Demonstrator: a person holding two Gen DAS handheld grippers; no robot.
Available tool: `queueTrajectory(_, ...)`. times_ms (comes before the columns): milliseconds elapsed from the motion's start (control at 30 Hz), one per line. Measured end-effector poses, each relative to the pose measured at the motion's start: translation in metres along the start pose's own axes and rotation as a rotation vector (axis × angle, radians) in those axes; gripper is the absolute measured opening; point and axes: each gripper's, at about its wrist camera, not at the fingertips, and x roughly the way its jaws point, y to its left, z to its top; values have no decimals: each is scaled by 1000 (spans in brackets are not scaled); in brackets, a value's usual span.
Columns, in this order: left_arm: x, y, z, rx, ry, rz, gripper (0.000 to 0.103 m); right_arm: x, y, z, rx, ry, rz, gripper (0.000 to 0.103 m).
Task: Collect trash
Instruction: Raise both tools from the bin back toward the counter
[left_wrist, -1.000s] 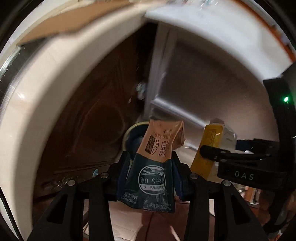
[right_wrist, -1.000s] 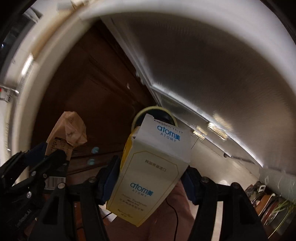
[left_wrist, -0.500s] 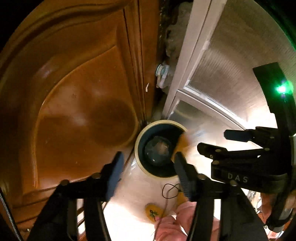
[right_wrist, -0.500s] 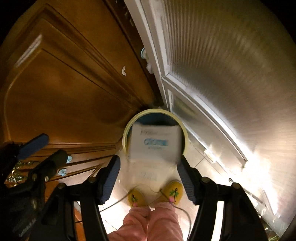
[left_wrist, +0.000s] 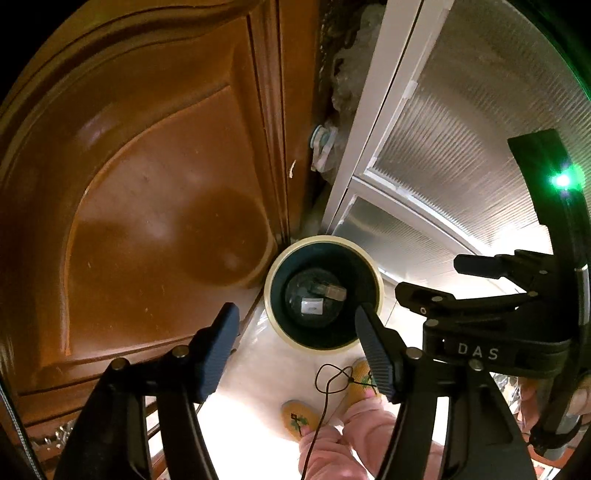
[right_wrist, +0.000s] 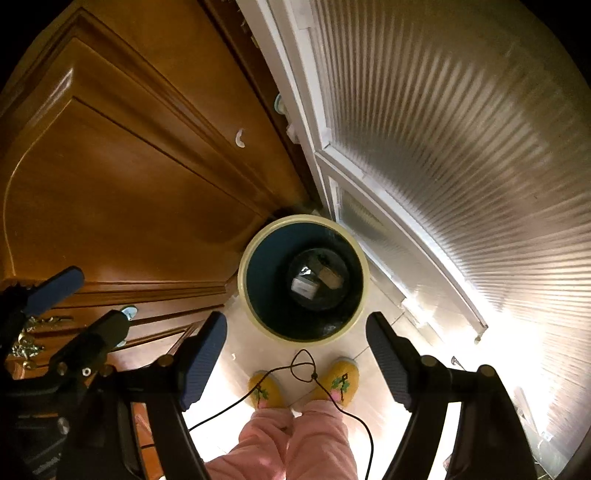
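Observation:
A round bin with a cream rim (left_wrist: 321, 240) (right_wrist: 303, 218) stands on the floor in the corner below me. On its dark bottom lie a white box (left_wrist: 312, 305) (right_wrist: 303, 286) and a brown drink carton (left_wrist: 332, 291) (right_wrist: 328, 277). My left gripper (left_wrist: 295, 308) hangs over the bin pointing down, its jaws opening with nothing between them. My right gripper (right_wrist: 295, 315) hangs beside it, jaws also opening and empty. Each wrist view shows the other gripper at its edge: the right gripper (left_wrist: 428, 275) and the left gripper (right_wrist: 94, 297).
A brown wooden cabinet door (left_wrist: 166, 184) (right_wrist: 110, 184) rises left of the bin. A ribbed frosted glass door in a white frame (left_wrist: 461, 147) (right_wrist: 443, 147) stands on the right. The person's yellow slippers (right_wrist: 340, 380), pink trouser legs (right_wrist: 295, 443) and a thin black cable (right_wrist: 306, 365) are just before the bin.
A second ago each gripper held a carton; both cartons have dropped into the bin. Both grippers came down toward the bin and their jaws have spread wider.

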Motion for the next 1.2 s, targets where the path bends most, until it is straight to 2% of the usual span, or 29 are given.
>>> queueTrajectory(167,9,0,-4,-17,13,14,64,6,-5,-6,9,-1,-35,78)
queueTrajectory(400,11,0,-7,-26,23,17,64,10,-9,-10,70,1,-28,78)
queueTrajectory(667,-4,-6,-5,-23,21,9,64,-18,-1,-15,70,-50,-23,78)
queueTrajectory(867,-45,-13,-7,-26,-3,-6,64,-69,7,-24,51,-113,-43,78)
queueTrajectory(1200,-146,-29,2,13,-84,-40,64,-174,15,-34,-12,-186,-32,78)
